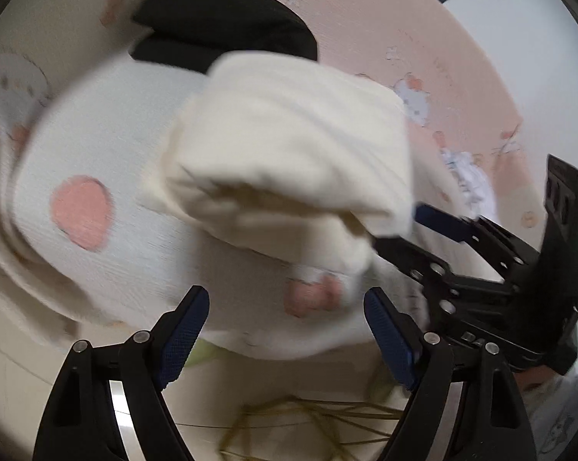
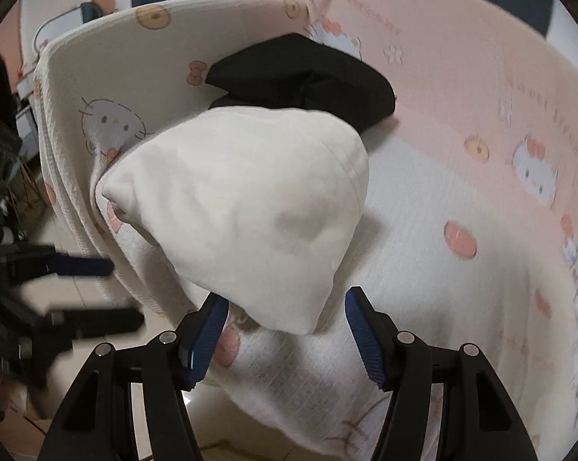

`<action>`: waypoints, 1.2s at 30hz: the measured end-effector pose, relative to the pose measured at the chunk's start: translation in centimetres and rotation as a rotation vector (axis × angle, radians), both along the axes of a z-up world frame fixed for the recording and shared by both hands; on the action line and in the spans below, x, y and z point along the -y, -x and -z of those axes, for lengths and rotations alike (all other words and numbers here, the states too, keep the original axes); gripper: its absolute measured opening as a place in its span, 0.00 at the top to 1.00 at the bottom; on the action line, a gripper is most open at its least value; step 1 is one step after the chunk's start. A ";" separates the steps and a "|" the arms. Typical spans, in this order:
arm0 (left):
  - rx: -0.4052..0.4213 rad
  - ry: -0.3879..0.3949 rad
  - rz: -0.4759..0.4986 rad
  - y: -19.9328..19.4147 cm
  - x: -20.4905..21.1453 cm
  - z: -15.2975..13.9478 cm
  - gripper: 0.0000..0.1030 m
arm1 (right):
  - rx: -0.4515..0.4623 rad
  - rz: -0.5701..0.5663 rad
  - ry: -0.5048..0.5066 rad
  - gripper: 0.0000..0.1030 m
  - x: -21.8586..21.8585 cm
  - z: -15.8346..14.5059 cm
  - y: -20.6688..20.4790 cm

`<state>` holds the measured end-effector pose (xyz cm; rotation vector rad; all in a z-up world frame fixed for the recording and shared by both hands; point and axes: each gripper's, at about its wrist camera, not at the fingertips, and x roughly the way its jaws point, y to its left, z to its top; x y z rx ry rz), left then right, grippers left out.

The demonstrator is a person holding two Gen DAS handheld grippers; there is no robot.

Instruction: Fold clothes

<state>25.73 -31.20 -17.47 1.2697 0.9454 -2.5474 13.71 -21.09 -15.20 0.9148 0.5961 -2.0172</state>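
Both claws wide open, empty, folded cream garment just ahead, black garment beyond

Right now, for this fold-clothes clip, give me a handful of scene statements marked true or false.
1. A cream folded garment lies on the cartoon-print bedding. True.
2. The black garment lies on top of the cream one. False: it lies behind it, on the bedding.
3. The right gripper has its jaws spread apart. True.
4. The left gripper is clamped on the black garment. False: its jaws are open with nothing pressed between them.
5. The bedding is plain blue. False: it is pink and white with cartoon characters.
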 end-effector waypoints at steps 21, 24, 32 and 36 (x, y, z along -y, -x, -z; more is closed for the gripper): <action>-0.150 -0.323 -0.158 4.5 2.0 3.2 0.71 | -0.012 -0.028 0.132 0.78 0.1 -1.6 0.6; -0.154 -0.323 -0.160 5.4 2.4 3.2 0.71 | 0.015 -0.005 0.147 0.79 -0.1 -1.6 1.1; -0.201 -0.352 -0.215 5.4 3.7 2.6 0.71 | 0.030 -0.005 0.143 0.81 -0.6 -1.5 0.8; -0.228 -0.364 -0.230 5.8 3.8 2.7 0.71 | 0.065 0.010 0.156 0.81 -0.7 -1.4 1.2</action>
